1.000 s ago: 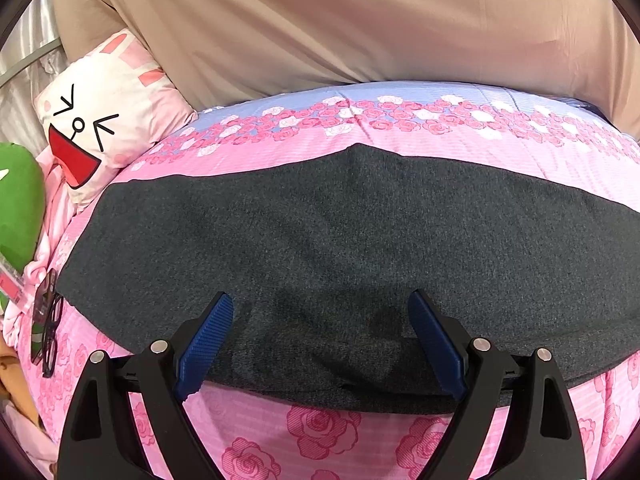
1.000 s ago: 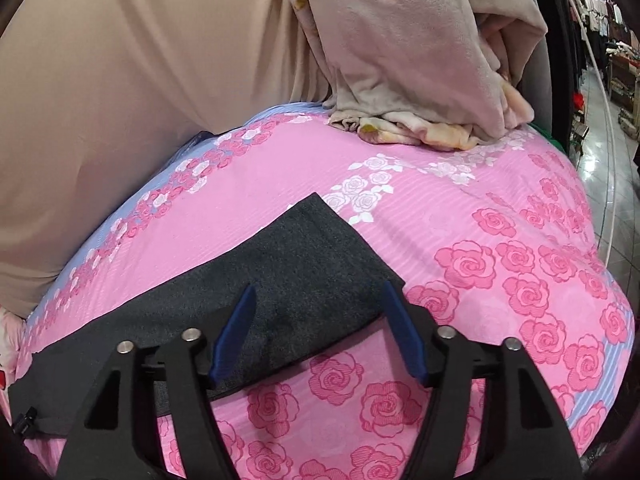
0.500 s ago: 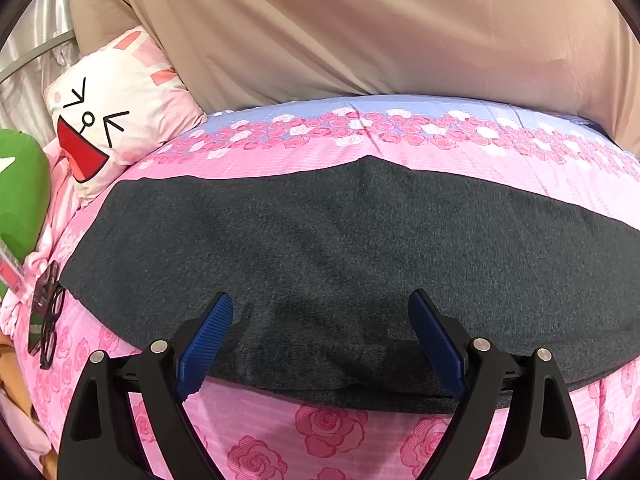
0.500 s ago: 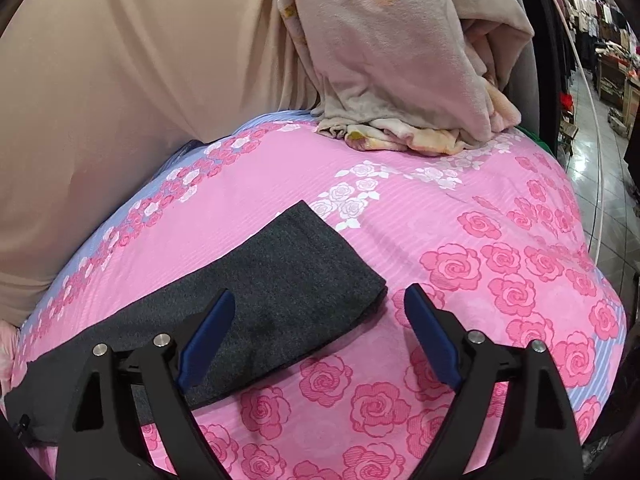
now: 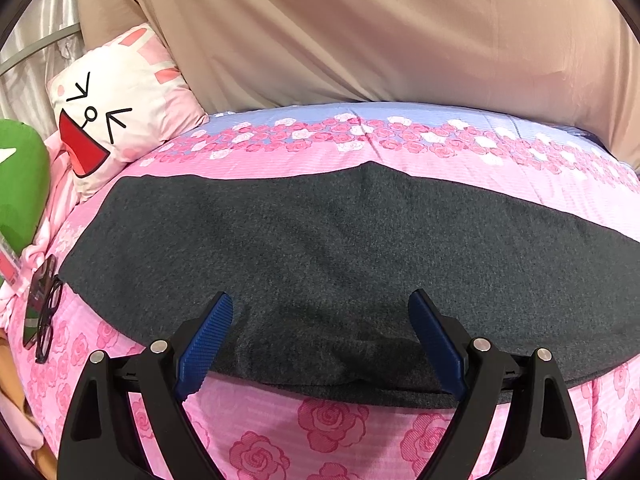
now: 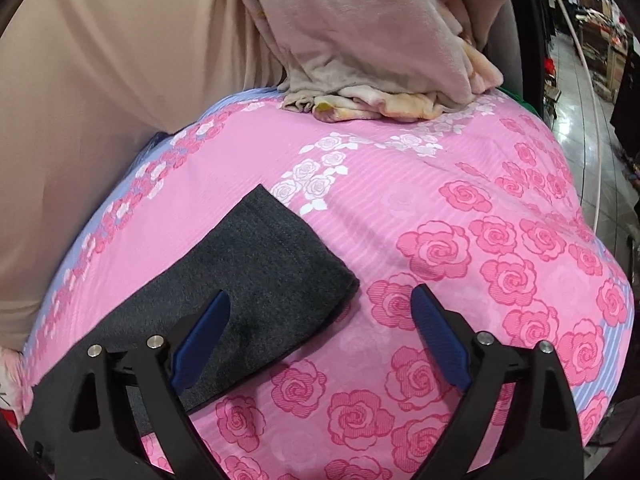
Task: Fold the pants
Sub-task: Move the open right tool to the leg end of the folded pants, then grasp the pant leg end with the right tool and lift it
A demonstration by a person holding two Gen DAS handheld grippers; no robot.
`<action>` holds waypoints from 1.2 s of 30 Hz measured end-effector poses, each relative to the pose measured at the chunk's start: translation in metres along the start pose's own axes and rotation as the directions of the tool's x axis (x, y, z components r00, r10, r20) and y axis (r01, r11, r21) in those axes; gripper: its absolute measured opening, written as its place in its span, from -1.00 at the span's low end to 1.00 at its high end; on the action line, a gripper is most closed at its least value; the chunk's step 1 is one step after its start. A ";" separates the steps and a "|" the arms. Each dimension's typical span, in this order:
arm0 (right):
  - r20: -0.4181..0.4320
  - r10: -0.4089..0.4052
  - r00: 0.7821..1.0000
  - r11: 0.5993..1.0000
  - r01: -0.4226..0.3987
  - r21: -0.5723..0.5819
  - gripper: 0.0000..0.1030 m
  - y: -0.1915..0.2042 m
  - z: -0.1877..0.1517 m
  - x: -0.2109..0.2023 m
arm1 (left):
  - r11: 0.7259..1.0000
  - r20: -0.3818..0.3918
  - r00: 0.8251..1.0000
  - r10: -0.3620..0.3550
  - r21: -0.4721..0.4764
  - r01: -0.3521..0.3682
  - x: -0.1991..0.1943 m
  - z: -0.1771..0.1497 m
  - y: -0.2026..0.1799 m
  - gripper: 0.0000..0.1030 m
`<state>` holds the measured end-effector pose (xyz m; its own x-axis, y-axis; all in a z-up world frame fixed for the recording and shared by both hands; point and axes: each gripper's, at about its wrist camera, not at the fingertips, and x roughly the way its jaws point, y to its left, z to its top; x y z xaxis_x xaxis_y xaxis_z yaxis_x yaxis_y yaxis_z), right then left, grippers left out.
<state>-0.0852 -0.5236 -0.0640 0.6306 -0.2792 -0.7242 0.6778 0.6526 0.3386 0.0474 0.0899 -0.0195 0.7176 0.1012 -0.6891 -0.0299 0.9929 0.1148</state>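
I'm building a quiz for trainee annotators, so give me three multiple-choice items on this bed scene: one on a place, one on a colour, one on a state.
1. Where do the eyeglasses lie?
A. On the pants
B. On the sheet, left of the pants
C. On the blanket pile

2. What colour are the pants?
A. Dark grey
B. Beige
C. Green

3. How are the two grippers?
A. Both shut on the pants
B. Left open, right shut
C. Both open, holding nothing

Answers:
1 B: the eyeglasses rest on the pink rose sheet, off the left end of the pants.
2 A: the fabric is dark grey in both views.
3 C: the left gripper has its jaws wide apart above the pants' near edge; the right gripper is likewise spread by the pants' end, with no cloth pinched.
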 end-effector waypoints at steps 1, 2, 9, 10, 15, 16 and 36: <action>-0.008 -0.007 1.000 1.000 0.007 -0.010 0.26 0.002 0.000 0.002 | 1.000 0.000 1.000 -0.001 0.001 0.001 0.000 0.000 0.000 0.69; -0.008 -0.015 1.000 1.000 0.015 -0.018 0.22 0.003 0.000 0.002 | 1.000 0.001 1.000 -0.003 0.001 0.003 -0.001 0.000 0.000 0.69; 0.006 -0.018 1.000 0.999 0.018 -0.029 -0.72 0.006 -0.001 -0.001 | 1.000 0.001 1.000 -0.018 0.000 0.018 -0.001 -0.001 0.000 0.69; 0.019 -0.015 1.000 0.999 0.016 -0.034 -0.76 0.007 -0.002 -0.003 | 1.000 0.000 1.000 -0.020 -0.001 0.020 -0.001 -0.001 0.001 0.69; 0.050 0.045 0.998 0.999 -0.044 -0.025 -0.82 0.012 0.000 -0.015 | 1.000 -0.003 1.000 -0.027 -0.002 0.027 -0.001 -0.001 0.001 0.69; 0.048 0.066 0.997 0.998 -0.065 -0.018 -0.82 0.013 0.001 -0.017 | 1.000 -0.004 1.000 -0.029 -0.002 0.029 -0.001 -0.001 0.001 0.69; 0.049 0.021 0.999 0.997 -0.017 -0.072 -0.82 0.029 0.006 -0.036 | 0.998 0.000 0.998 -0.058 -0.010 0.058 -0.002 0.000 0.002 0.69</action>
<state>-0.0859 -0.4992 -0.0243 0.6624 -0.2997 -0.6866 0.6378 0.7064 0.3070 0.0453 0.0920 -0.0180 0.7185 0.0437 -0.6942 0.0044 0.9977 0.0674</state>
